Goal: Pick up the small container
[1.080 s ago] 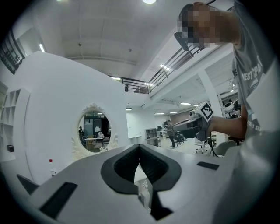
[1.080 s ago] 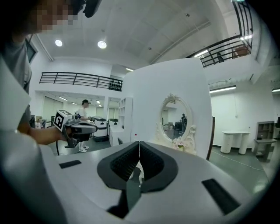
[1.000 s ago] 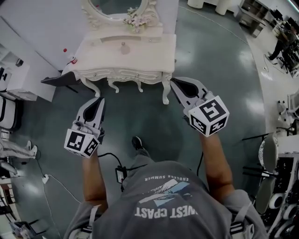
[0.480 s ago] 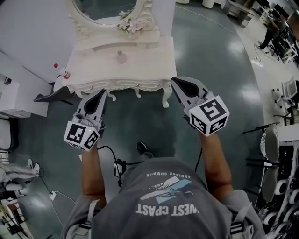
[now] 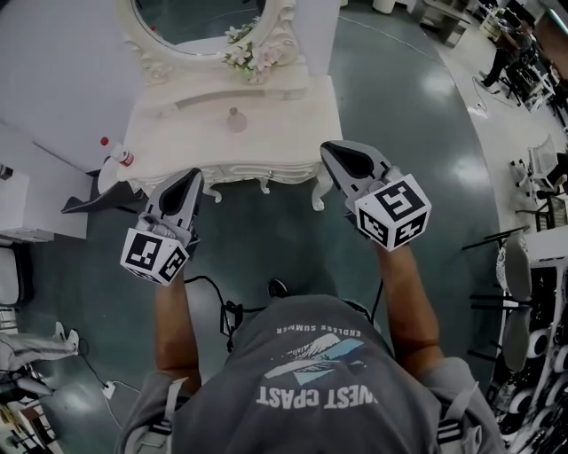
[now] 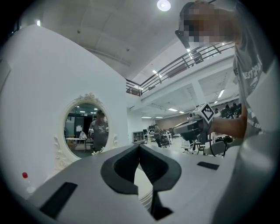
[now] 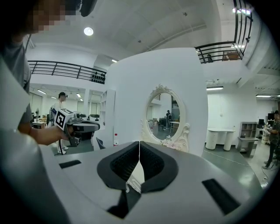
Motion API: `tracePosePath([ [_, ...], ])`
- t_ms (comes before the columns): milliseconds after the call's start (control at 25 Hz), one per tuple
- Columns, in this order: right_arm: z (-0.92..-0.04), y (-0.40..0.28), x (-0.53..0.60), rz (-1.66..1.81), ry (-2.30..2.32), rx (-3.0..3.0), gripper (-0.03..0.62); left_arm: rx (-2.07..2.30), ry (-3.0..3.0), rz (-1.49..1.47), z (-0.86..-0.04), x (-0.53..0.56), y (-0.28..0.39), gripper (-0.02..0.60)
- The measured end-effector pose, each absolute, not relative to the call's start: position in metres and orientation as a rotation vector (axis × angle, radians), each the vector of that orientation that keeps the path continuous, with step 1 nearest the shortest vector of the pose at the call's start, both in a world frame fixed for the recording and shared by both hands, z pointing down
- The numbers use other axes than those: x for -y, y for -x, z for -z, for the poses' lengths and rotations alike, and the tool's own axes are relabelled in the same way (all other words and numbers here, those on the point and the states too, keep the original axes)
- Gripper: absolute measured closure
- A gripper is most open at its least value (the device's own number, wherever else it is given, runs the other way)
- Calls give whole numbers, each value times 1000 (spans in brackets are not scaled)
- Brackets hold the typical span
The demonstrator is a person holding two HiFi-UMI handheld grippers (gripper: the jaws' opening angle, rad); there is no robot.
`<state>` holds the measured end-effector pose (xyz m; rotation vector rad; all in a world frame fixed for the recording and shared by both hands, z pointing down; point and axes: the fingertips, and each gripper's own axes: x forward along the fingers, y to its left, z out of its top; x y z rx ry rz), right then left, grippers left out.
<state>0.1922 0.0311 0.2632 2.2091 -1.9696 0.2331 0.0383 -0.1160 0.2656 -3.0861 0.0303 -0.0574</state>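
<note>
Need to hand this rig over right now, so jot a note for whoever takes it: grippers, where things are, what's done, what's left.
Left gripper: jaws shut, empty, held in the air at the table's front edge.
Right gripper: jaws shut, empty, in the air by the table's front right corner.
Small pale pink round container: stands near the middle of the white carved dressing table, in front of the oval mirror, untouched.
Done: nothing gripped yet.
Left: reach over the tabletop, open one gripper, close on the container, lift it.
</note>
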Motion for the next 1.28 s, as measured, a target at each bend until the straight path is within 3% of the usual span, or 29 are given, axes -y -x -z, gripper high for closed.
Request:
tracePosePath([
  [520, -270, -191, 64, -219, -2123, 2017, 566, -189, 3102, 1, -269, 196, 2, 566],
  [1280, -366, -253, 252, -360, -1791, 2261, 562, -754, 3080, 162, -318, 292, 40, 566],
])
